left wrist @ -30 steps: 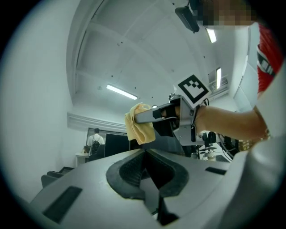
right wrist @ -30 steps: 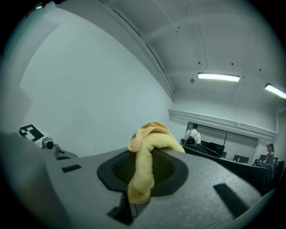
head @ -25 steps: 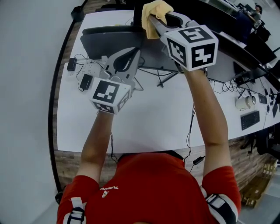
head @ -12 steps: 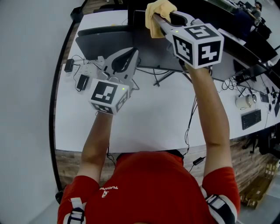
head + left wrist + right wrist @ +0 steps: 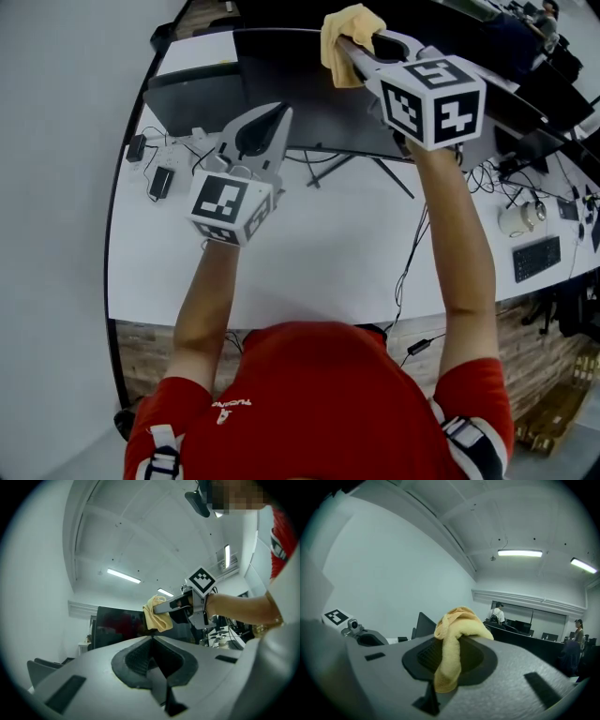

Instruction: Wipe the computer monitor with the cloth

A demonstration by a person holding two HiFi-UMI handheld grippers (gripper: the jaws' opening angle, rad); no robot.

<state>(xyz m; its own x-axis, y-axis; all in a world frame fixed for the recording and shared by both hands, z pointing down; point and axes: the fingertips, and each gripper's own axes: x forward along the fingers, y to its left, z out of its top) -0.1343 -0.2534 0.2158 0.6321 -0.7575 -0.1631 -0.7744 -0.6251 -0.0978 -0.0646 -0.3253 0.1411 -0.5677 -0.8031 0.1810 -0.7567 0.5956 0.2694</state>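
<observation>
A yellow cloth [image 5: 349, 26] hangs bunched from the tips of my right gripper [image 5: 343, 47], which is shut on it. The cloth sits at the upper edge of the black monitor [image 5: 295, 89] at the back of the white table [image 5: 328, 253]. In the right gripper view the cloth [image 5: 458, 626] drapes down over the shut jaws. My left gripper [image 5: 280, 112] is shut with nothing in it, lower and to the left, in front of the monitor. In the left gripper view the dark screen [image 5: 117, 624] stands behind the cloth [image 5: 157, 615], which the right gripper [image 5: 161, 609] holds.
A second dark monitor [image 5: 192, 98] stands at the left. A power strip with adapters [image 5: 164, 157] and cables lies at the table's left. Stand legs [image 5: 361, 169] spread under the screen. A mug [image 5: 516, 217] and a keyboard [image 5: 536, 255] lie at the right. Two people [image 5: 497, 613] stand far off.
My right gripper has shifted a little to the right with the cloth, staying at the monitor's top edge. More of the black screen now shows. The left gripper has barely moved.
</observation>
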